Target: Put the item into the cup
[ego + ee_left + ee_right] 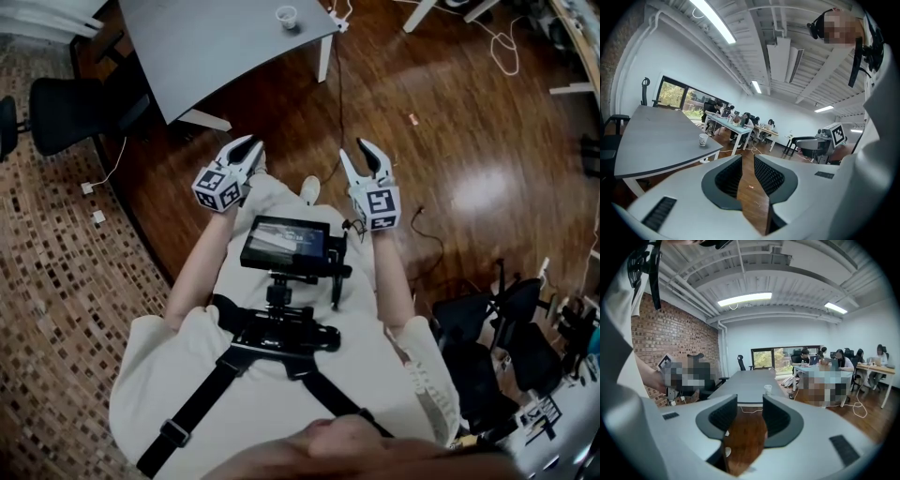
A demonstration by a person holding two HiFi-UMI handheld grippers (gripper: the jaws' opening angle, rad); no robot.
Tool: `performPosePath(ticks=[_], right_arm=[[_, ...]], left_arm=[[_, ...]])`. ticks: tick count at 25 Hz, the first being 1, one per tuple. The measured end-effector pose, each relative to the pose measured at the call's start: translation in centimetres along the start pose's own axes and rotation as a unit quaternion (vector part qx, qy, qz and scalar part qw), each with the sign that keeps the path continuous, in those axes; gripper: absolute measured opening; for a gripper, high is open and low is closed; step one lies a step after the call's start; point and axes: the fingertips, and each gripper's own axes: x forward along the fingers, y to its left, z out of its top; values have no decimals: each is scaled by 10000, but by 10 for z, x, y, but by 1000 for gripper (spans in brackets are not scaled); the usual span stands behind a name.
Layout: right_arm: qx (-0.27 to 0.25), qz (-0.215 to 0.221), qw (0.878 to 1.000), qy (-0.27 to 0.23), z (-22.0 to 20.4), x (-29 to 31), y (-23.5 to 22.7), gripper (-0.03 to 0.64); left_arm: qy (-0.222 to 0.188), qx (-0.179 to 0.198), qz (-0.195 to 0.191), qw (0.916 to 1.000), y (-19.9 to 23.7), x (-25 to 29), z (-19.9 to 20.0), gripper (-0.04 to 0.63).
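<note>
Plainly approach stage. Both my tongs empty: left gripper (249,145) jaws narrowly apart, right gripper (354,150) spread wider. Cup (287,17) on grey table (206,47), well ahead. Item unsure, maybe pink scrap (412,118) on floor (469,94). Next, find and grasp it.

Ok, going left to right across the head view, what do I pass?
Black office chair → left gripper → paper cup → right gripper → small pink item
</note>
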Motion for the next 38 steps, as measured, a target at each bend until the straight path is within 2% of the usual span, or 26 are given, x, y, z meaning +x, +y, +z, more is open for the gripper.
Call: performPosePath(ticks=[6,12,19,32,38], right_arm=[[-63,79,9999,45,-3,-1,12,181],[-96,96,9999,97,-2,5,21,181],[-102,153,9998,73,7,16,29,181],[-521,353,9979,148,5,25,45,178],[-551,309,9980,104,8,22,44,178]], left_arm=[[31,36,82,10000,-1,-7,-7,77],[89,-19,-1,10000,4,-4,-12,77],[62,58,-85,9999,9,5,1,77],[211,27,-183,9996,23,12,-1,77],[324,8,-256,9991,20,17,-7,77]])
